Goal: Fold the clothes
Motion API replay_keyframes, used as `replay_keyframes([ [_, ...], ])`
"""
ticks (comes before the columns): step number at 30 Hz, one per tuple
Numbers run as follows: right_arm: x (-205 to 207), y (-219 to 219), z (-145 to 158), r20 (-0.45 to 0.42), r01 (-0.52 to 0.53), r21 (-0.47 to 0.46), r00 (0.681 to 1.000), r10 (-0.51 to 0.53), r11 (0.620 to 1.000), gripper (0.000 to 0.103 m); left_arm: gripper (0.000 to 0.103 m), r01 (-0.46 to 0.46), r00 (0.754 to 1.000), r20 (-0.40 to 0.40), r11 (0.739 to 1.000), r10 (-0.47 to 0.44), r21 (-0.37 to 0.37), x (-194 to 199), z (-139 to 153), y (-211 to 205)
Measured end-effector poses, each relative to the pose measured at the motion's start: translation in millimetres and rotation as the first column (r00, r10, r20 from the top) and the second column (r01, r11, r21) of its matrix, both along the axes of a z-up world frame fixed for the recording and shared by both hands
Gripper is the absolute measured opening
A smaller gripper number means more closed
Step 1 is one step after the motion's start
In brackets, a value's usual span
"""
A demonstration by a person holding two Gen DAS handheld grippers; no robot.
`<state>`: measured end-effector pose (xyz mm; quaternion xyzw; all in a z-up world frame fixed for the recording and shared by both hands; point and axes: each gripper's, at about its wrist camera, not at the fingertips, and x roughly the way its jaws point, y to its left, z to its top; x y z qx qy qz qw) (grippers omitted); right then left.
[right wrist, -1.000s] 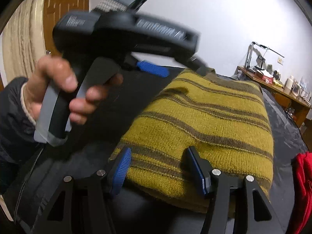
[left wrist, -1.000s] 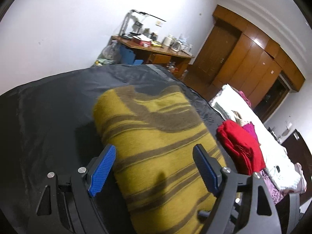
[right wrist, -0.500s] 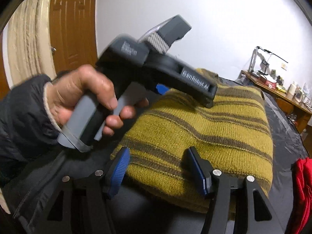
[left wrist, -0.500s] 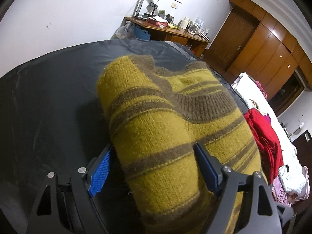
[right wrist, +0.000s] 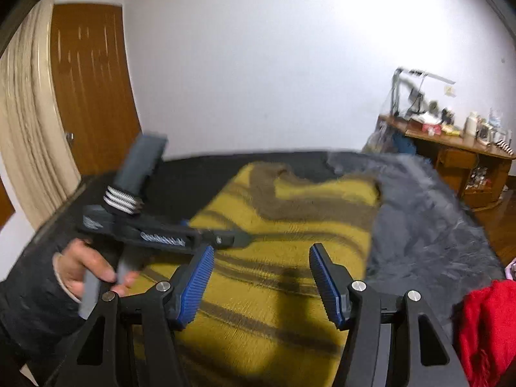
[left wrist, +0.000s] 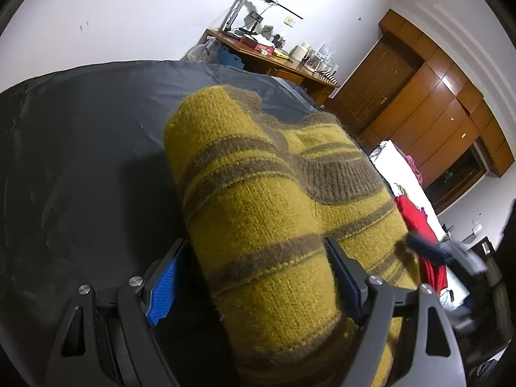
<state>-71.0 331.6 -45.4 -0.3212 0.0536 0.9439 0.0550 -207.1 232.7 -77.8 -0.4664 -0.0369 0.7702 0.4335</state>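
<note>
A mustard sweater with brown stripes (left wrist: 258, 193) lies folded on a black sheet (left wrist: 80, 161). My left gripper (left wrist: 251, 248) straddles its rolled left edge with jaws wide. The right finger rests against the knit, while the blue left pad (left wrist: 161, 287) stands off it with a dark gap. In the right wrist view the sweater (right wrist: 290, 225) spreads flat, and a hand (right wrist: 84, 271) holds the left gripper (right wrist: 222, 237) low at its left side. My right gripper (right wrist: 261, 277) hovers open over the sweater's near part with nothing between its pads.
A red garment (right wrist: 483, 322) lies off the sweater's right side. A cluttered wooden desk (right wrist: 451, 142) stands against the far wall, with a wooden wardrobe (left wrist: 435, 103) and a white bed (left wrist: 396, 167) to the right. A brown door (right wrist: 93, 87) and a curtain are at the left.
The left gripper sank onto the sweater's left edge, which now fills its view. The right gripper drew back from the near edge and rose, leaving its pads free of the knit.
</note>
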Motion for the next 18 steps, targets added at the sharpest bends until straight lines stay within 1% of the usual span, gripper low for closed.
replay_keyframes([
  [2, -13, -2, -17, 0.06, -0.008, 0.023, 0.998, 0.007, 1.0, 0.063, 0.085, -0.001, 1.0, -0.005, 1.0, 0.001, -0.003, 0, 0, -1],
  [3, -14, -4, -20, 0.067, -0.006, 0.037, 0.998, 0.004, 0.999, 0.064, 0.086, -0.003, 1.0, -0.011, 1.0, 0.003, -0.006, 1, 0, -2],
  [6, -16, -4, -26, 0.068, 0.001, 0.055, 0.998, -0.005, 0.999, 0.064, 0.088, -0.017, 0.999, -0.047, 0.999, 0.016, -0.03, 6, 3, 0],
  [10, -18, -5, -30, 0.078, 0.004, 0.062, 0.997, -0.009, 0.998, 0.065, 0.089, -0.054, 0.989, -0.141, 0.996, 0.043, -0.077, 17, 8, 5],
  [13, -17, -10, -31, 0.072, 0.013, 0.069, 0.997, -0.018, 0.998, 0.066, 0.089, -0.072, 0.98, -0.192, 0.992, 0.052, -0.1, 22, 11, 8],
  [15, -15, -12, -31, 0.067, 0.018, 0.07, 0.997, -0.023, 0.997, 0.066, 0.089, -0.08, 0.976, -0.212, 0.991, 0.055, -0.111, 24, 12, 8],
  [18, -13, -12, -31, 0.06, 0.023, 0.068, 0.998, -0.028, 0.997, 0.066, 0.089, -0.087, 0.973, -0.223, 0.989, 0.06, -0.115, 23, 11, 7],
])
